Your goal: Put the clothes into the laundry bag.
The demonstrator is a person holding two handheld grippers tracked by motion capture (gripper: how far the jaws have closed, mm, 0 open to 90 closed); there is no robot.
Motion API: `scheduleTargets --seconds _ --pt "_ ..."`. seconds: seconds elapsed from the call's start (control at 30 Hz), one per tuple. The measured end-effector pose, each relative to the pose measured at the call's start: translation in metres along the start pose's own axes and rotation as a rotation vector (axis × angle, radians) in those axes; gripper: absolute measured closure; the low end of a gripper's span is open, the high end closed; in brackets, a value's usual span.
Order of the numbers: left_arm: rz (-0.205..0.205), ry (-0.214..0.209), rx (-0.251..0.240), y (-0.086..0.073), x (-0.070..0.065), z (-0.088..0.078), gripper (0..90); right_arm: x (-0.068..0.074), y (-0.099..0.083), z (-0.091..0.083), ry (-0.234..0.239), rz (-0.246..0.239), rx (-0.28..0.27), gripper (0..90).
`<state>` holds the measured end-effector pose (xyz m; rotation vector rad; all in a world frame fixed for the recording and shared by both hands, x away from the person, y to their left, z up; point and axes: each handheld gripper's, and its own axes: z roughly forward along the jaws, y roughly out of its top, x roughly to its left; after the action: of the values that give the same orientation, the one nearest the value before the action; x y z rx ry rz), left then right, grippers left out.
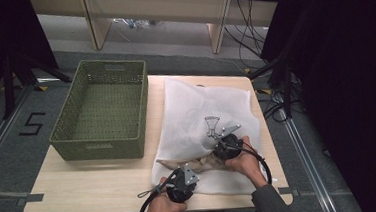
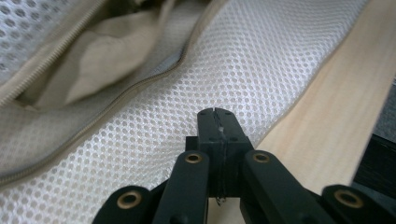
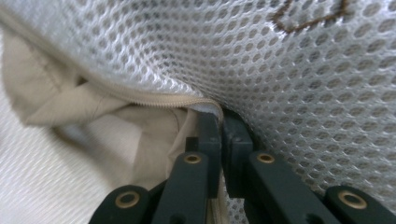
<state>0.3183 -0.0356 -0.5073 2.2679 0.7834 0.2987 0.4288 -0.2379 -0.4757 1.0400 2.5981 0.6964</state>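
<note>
On the table, high view: a white mesh laundry bag (image 1: pixel 205 127) lay beside a green basket (image 1: pixel 101 112); the left gripper (image 1: pixel 181 182) sat at the bag's near edge, the right gripper (image 1: pixel 227 146) just beyond it, at the opening.
Left gripper view: jaws pressed together, apparently pinching a fine thread or tab; mesh directly ahead, zipper (image 2: pixel 135 86) up and to the left, bare tabletop (image 2: pixel 322 116) to the right.
Right gripper view: jaws clamped on the zipper edge (image 3: pixel 205 105), beige cloth (image 3: pixel 107 121) bunched to their left inside.
Step in hand: likely zipping the bag while its mouth was held.
Next move: steady counter-tension along the zipper line.
</note>
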Motion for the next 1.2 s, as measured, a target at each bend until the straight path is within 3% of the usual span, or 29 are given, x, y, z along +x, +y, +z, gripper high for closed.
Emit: scheduleTargets --seconds 0.13,0.2,0.33,0.53,0.63,0.67,0.77,0.9,1.2 --pt "-0.020 -0.009 -0.003 -0.001 0.001 0.000 89.4 -0.008 0.006 0.005 -0.020 -0.012 -0.003 89.0" --pt "-0.015 -0.005 -0.002 -0.001 0.000 0.000 89.3 -0.010 0.007 0.007 -0.017 0.014 -0.015 88.9" --pt "-0.035 -0.014 -0.009 -0.001 0.002 0.000 89.3 -0.008 0.008 -0.003 -0.013 0.009 -0.023 88.9" --pt "-0.020 -0.008 -0.005 -0.001 0.001 0.000 89.2 0.012 0.005 -0.041 0.030 -0.067 -0.079 89.0" --pt "-0.020 -0.007 -0.006 -0.001 0.001 0.000 89.2 0.025 -0.002 -0.048 0.058 -0.114 -0.059 89.0" --pt "-0.019 -0.006 -0.006 -0.001 0.001 0.000 89.2 0.030 -0.005 -0.050 0.067 -0.151 -0.034 89.0" --pt "-0.021 -0.003 -0.007 -0.001 0.000 0.000 89.1 0.044 -0.012 -0.045 0.097 -0.177 0.019 89.0" --pt "-0.022 -0.004 -0.010 -0.002 0.000 0.000 89.0 0.048 -0.016 -0.026 0.095 -0.224 0.109 89.0" --pt "-0.011 -0.004 -0.008 -0.002 -0.001 -0.001 89.0 0.028 -0.013 -0.011 0.034 -0.142 0.089 88.7"
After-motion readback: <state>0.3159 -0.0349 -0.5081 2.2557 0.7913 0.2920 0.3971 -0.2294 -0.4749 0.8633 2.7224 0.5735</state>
